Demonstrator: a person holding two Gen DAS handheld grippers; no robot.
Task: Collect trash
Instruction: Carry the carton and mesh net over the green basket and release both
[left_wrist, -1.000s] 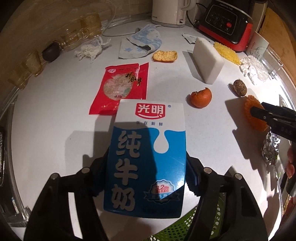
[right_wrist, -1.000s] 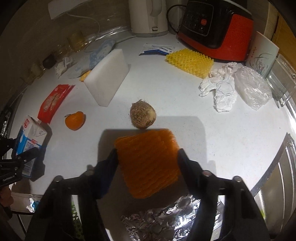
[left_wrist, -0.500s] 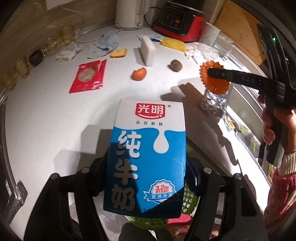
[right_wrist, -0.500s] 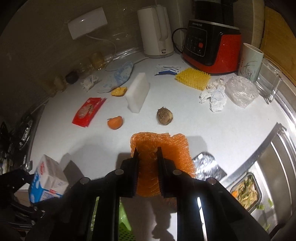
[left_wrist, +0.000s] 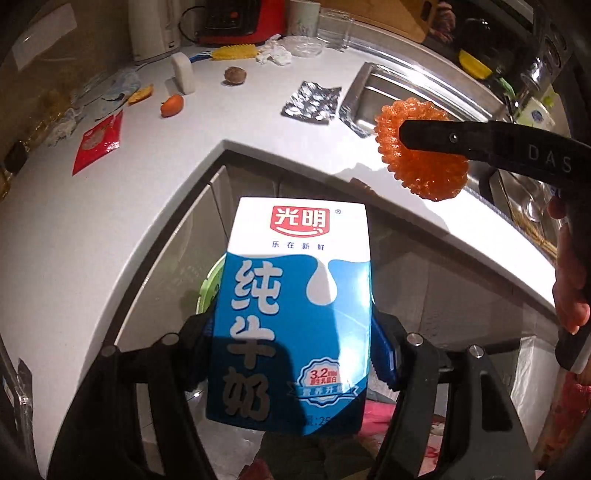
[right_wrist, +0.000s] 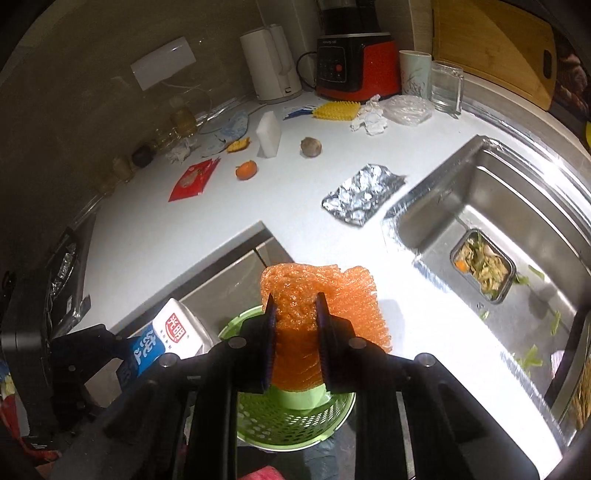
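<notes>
My left gripper is shut on a blue and white milk carton, held upright beyond the counter's edge, above a green mesh basket. The right wrist view shows that carton at lower left. My right gripper pinches an orange foam net over the same basket. Its jaws are opening slightly, and the net is still squeezed between the pads. From the left wrist view, the net hangs at the right gripper's tip, with a person's hand behind it.
On the white counter lie crumpled foil, a tangerine, a red packet, a white block and a brown ball. A steel sink with a food container is at right.
Both grippers pulled back off the counter to above the green basket. The right gripper shut on the orange net and lifted it. The left still holds the carton.
</notes>
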